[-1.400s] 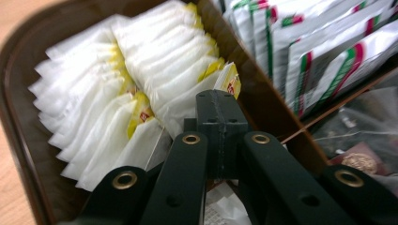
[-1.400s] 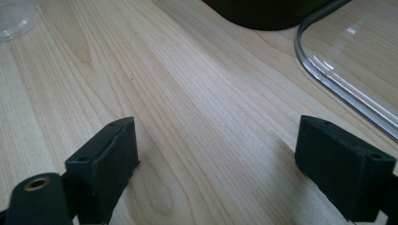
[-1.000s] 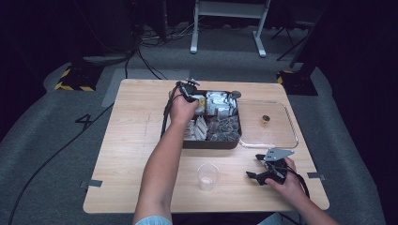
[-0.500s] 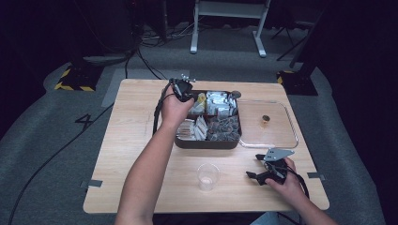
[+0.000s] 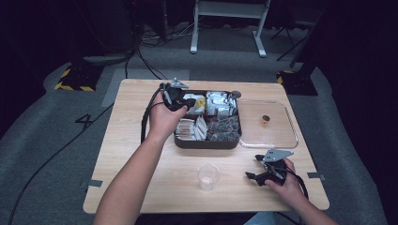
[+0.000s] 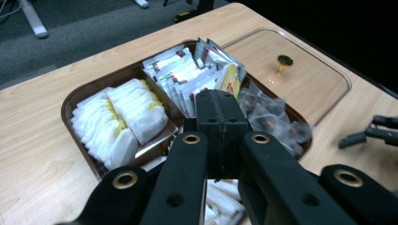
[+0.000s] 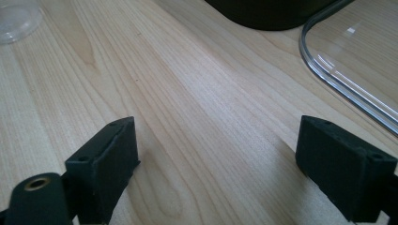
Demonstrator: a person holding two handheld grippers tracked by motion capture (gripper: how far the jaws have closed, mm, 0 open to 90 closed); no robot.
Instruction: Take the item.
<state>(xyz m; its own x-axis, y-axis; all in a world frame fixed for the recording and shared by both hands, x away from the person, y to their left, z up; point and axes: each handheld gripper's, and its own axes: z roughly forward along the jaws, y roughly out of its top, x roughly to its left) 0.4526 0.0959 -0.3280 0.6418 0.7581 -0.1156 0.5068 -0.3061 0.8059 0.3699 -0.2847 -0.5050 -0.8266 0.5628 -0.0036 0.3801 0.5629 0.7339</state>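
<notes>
Pale wooden table: hovering closed, empty left gripper above dark compartmented tray of white sachets; right gripper resting wide apart. Advising opening before descending.

Left arm: stretched forward, forearm bare
Left gripper: raised, jaws pressed together, nothing seen between them
Right hand: low, near the body
Right gripper: jaws wide apart, apparently resting low, pointing left
</notes>
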